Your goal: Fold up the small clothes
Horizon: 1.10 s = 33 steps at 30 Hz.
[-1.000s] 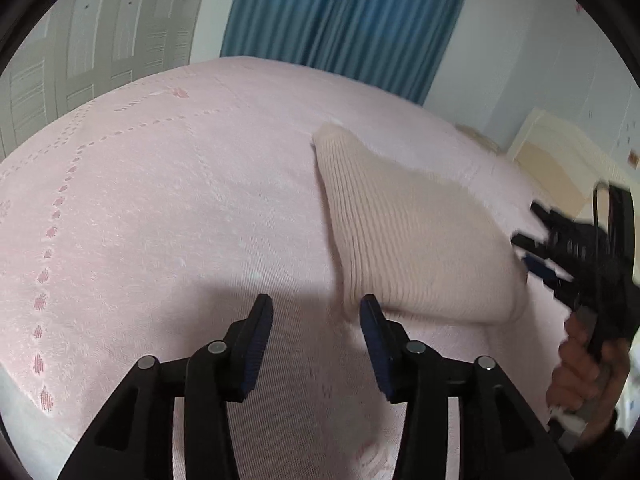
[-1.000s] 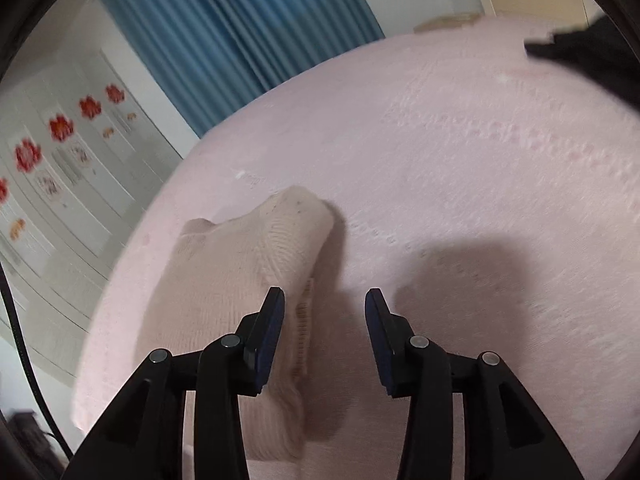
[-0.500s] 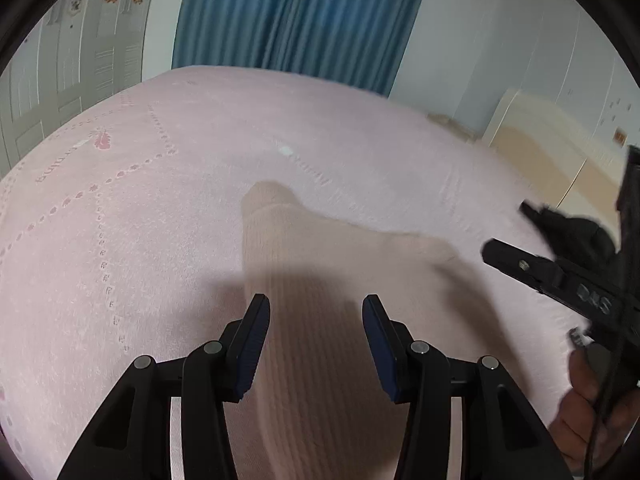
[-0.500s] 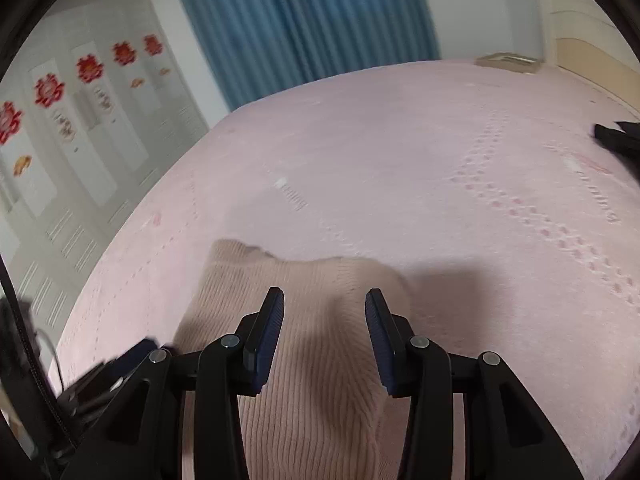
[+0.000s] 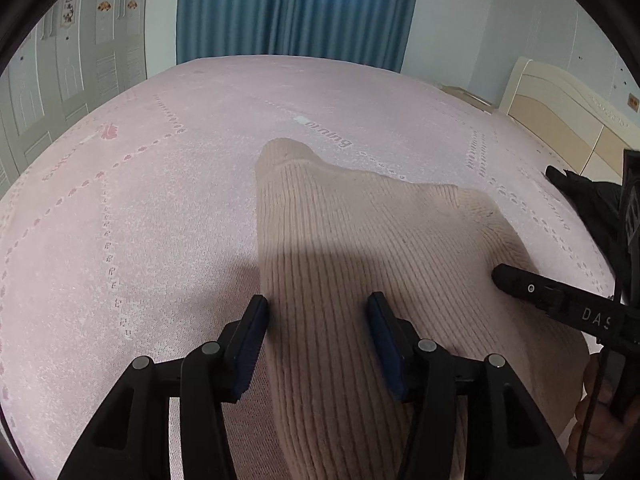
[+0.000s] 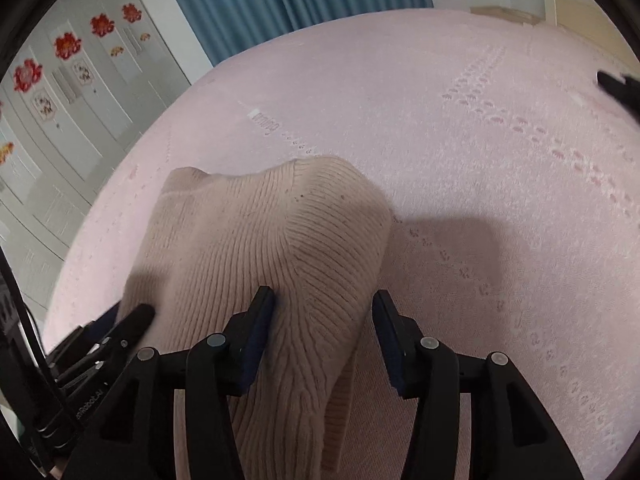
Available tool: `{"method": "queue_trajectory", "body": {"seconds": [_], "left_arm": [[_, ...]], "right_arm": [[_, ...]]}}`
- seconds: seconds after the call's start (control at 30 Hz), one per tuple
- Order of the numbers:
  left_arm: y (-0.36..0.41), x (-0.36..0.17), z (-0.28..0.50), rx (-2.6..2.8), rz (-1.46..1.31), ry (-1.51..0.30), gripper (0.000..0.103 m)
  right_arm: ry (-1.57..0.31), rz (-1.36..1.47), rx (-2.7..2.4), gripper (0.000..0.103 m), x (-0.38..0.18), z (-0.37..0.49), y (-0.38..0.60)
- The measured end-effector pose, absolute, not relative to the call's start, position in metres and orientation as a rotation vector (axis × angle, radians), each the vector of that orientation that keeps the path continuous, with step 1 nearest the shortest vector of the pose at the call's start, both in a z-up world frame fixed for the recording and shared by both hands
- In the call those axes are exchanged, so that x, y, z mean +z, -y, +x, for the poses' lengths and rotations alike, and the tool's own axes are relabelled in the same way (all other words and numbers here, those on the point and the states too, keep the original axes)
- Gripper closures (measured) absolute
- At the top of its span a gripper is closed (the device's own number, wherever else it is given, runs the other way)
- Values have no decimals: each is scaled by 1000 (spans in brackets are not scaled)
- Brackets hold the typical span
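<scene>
Left claw (image 5: 318, 334) jaws spread wide, gripping nothing; knit (image 5: 360, 264) lies on the bed (image 5: 140, 220) directly under and ahead of it, its left edge by the left finger. Right claw (image 6: 324, 330) also spread wide, empty, over the knit's (image 6: 272, 240) right edge; most of the fabric sits left of and ahead of it. Curtain (image 5: 296, 8) far ahead.
</scene>
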<state>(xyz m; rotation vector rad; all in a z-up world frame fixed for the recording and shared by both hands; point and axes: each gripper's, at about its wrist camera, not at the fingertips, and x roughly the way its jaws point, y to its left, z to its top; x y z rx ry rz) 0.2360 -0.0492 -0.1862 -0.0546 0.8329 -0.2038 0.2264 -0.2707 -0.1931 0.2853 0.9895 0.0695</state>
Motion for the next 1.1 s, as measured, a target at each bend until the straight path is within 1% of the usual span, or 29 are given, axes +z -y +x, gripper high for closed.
{"method": "queue_trajectory", "body": {"seconds": [0.13,0.27,0.37,0.67,0.93,1.1], "left_arm": [[44,-188,241,-217,-83,-843,48],[44,-190,244,-201,-101,-843,45],[46,-190,244,-186,-98,-839,44],[45,-190,244,-190,-107,-841,44],[53,-184,243,-167,-12,-807,43],[55,-182,243,-160,4,-799,44]], "right_arm": [[-978,207,49,55,-191,226,260],[-991,260,59,55,-194,227,271],[-996,281,61,52,-195,226,273],[-996,288,62,47,-195,228,277],[-988,292,62,46,-194,227,276],[-1002,346,78,46,-196,229,282]]}}
